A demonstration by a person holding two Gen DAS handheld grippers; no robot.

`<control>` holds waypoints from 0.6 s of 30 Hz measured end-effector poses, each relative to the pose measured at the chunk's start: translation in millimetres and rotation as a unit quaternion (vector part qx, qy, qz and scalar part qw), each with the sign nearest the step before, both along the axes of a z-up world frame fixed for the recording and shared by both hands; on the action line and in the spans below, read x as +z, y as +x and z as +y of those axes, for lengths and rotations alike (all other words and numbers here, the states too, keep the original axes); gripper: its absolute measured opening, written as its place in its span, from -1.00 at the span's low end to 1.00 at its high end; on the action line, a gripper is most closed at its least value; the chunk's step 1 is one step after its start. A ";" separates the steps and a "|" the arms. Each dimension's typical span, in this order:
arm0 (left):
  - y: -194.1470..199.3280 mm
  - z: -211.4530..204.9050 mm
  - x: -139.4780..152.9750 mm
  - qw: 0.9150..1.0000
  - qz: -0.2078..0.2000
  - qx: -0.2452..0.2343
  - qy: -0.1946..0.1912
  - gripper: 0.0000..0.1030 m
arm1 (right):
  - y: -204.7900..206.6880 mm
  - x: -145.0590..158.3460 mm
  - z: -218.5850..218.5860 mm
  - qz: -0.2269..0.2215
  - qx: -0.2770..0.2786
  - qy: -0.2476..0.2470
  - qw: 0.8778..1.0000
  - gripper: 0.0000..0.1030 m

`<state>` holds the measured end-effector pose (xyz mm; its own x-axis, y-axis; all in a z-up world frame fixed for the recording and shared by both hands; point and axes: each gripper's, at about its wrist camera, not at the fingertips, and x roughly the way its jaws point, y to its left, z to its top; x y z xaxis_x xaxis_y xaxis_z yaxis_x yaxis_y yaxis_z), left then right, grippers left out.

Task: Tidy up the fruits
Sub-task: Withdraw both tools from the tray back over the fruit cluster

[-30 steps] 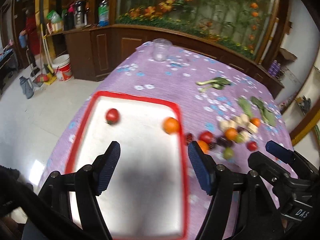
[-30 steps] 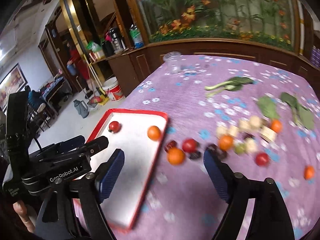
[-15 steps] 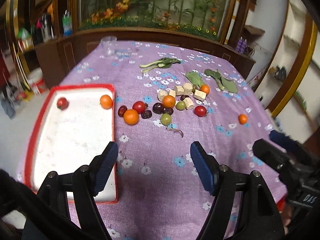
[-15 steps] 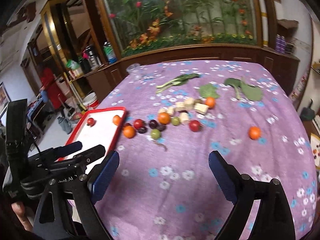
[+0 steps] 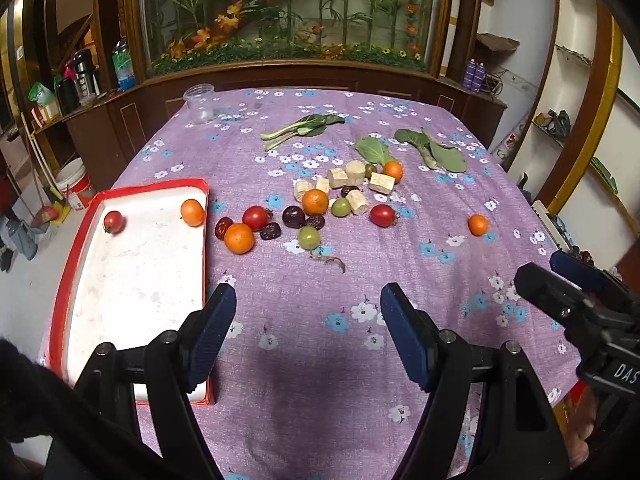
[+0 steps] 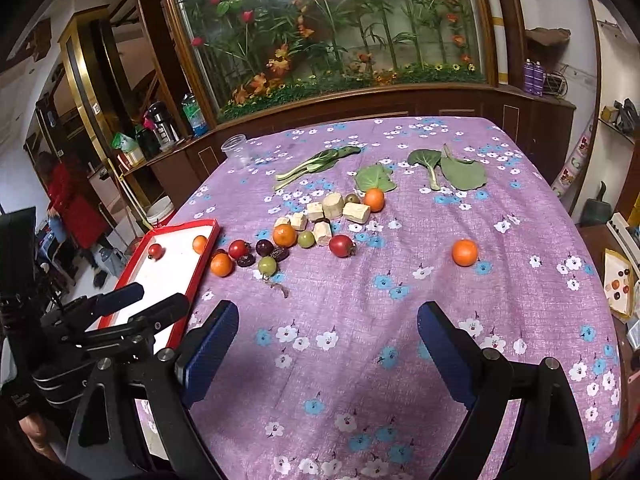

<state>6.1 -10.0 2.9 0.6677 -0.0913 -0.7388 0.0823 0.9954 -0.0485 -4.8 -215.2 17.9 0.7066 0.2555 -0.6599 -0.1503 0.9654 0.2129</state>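
A red-rimmed white tray point(image 5: 132, 280) point(image 6: 200, 264) lies at the table's left. It holds a cherry tomato point(image 5: 113, 221) and a small orange point(image 5: 192, 212). Right of it lies a cluster of fruit: an orange point(image 5: 239, 238), tomatoes point(image 5: 255, 217) point(image 5: 382, 215), dark plums point(image 5: 293, 216), green fruits point(image 5: 308, 237) and pale cut chunks point(image 5: 355, 172). A lone orange point(image 5: 478, 225) point(image 6: 465, 252) lies apart at the right. My left gripper point(image 5: 308, 324) is open and empty above the cloth near the tray's front. My right gripper point(image 6: 326, 344) is open and empty, to its right.
Green leafy vegetables point(image 5: 300, 128) point(image 5: 434, 152) lie behind the fruit. A clear plastic jar point(image 5: 199, 104) stands at the far left corner. A purple flowered cloth point(image 5: 320, 300) covers the table. A wooden cabinet with a plant display stands behind.
Both grippers have pulled back and swung right, away from over the tray. The whole table and fruit cluster have come into view. Both stay open and empty.
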 end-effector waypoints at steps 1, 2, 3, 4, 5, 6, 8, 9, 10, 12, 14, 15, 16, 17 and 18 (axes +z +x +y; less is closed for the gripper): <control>0.1 -0.3 -1.5 1.000 0.002 0.000 0.000 0.44 | 0.6 -0.1 0.1 0.001 0.000 0.000 1.000 0.79; -0.7 -0.3 -2.3 1.000 0.003 0.003 0.004 0.44 | 1.3 -0.1 0.7 0.000 0.000 -0.001 1.000 0.79; -1.6 0.0 -2.7 1.000 0.002 0.007 0.007 0.44 | 2.0 -0.1 1.8 0.000 0.000 -0.003 1.000 0.79; -3.0 0.1 -2.7 1.000 0.001 0.010 0.012 0.44 | 2.5 -0.2 3.1 0.001 -0.001 -0.007 1.000 0.79; -3.6 0.2 -2.9 1.000 0.000 0.013 0.015 0.44 | 3.0 -0.1 3.7 0.001 -0.001 -0.007 1.000 0.79; -4.4 1.1 -2.9 1.000 -0.001 0.017 0.018 0.44 | 3.1 0.1 4.6 0.001 0.001 -0.006 1.000 0.79; -5.5 3.2 -2.3 1.000 -0.003 0.020 0.016 0.44 | 3.8 0.6 5.7 0.001 0.001 -0.009 1.000 0.79; -5.0 4.9 -1.8 1.000 -0.002 0.021 0.014 0.44 | 4.0 1.0 6.1 0.000 0.000 -0.009 1.000 0.79; -4.3 5.8 -1.7 1.000 -0.001 0.021 0.011 0.44 | 4.5 1.4 6.2 -0.001 0.001 -0.009 1.000 0.79; -2.8 7.2 -1.4 1.000 -0.001 0.018 0.005 0.44 | 5.8 1.5 6.7 -0.002 0.001 -0.010 1.000 0.79; -0.6 7.2 -2.0 1.000 -0.001 0.015 0.003 0.44 | 9.4 0.3 6.6 0.000 0.002 -0.010 1.000 0.79; 0.7 7.2 -2.7 1.000 0.000 0.014 0.000 0.44 | 11.4 -0.5 6.2 0.000 0.002 -0.010 1.000 0.79; 3.1 6.8 -4.1 1.000 0.003 0.012 -0.002 0.44 | 14.5 -1.3 6.3 0.001 0.001 -0.011 1.000 0.79; 5.5 5.9 -5.4 1.000 0.006 0.010 -0.002 0.44 | 17.2 -2.5 6.4 0.002 0.001 -0.012 1.000 0.79; 8.6 5.0 -6.8 1.000 0.008 0.008 -0.002 0.44 | 19.1 -3.6 6.3 0.003 0.002 -0.012 1.000 0.79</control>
<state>14.7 -5.0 -3.9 0.6569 -0.0830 -0.7494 0.0646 0.9965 -0.0537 14.3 -208.9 14.3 0.7020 0.2423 -0.6696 -0.1521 0.9697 0.1914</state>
